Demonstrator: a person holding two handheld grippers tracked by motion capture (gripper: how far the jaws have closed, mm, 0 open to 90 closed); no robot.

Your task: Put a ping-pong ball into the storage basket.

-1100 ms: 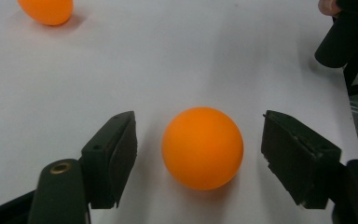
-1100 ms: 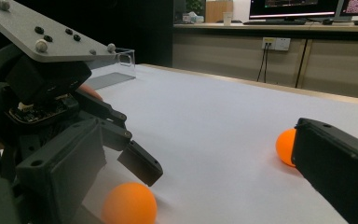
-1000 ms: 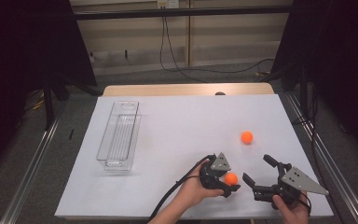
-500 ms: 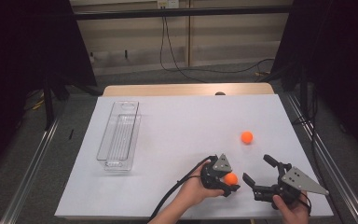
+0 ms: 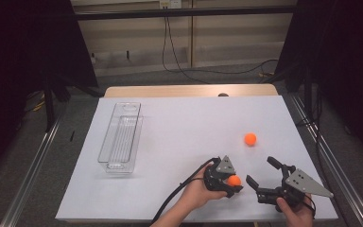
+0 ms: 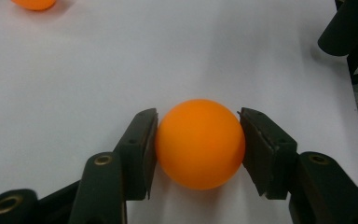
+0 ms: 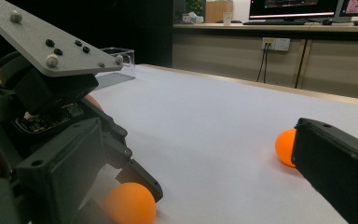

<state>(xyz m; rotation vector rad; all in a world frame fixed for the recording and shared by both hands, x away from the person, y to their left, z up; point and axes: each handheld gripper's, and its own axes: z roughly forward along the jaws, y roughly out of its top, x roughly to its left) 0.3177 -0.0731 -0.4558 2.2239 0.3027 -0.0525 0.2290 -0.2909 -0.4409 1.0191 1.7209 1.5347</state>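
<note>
Now the left hand-held gripper (image 6: 198, 140), jaws just closing, is pinching the orange ball (image 6: 199, 142) across its widest part; likely light, smooth, prone to rolling. Right hand-held gripper (image 5: 263, 177) is waiting open.

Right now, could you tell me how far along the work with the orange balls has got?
Nothing looks finished: the clear tray holds no ball. In hand: the left gripper, jaws just closing, grips the near orange ball on the table. Left: the far orange ball lies loose; the right gripper waits open.
</note>
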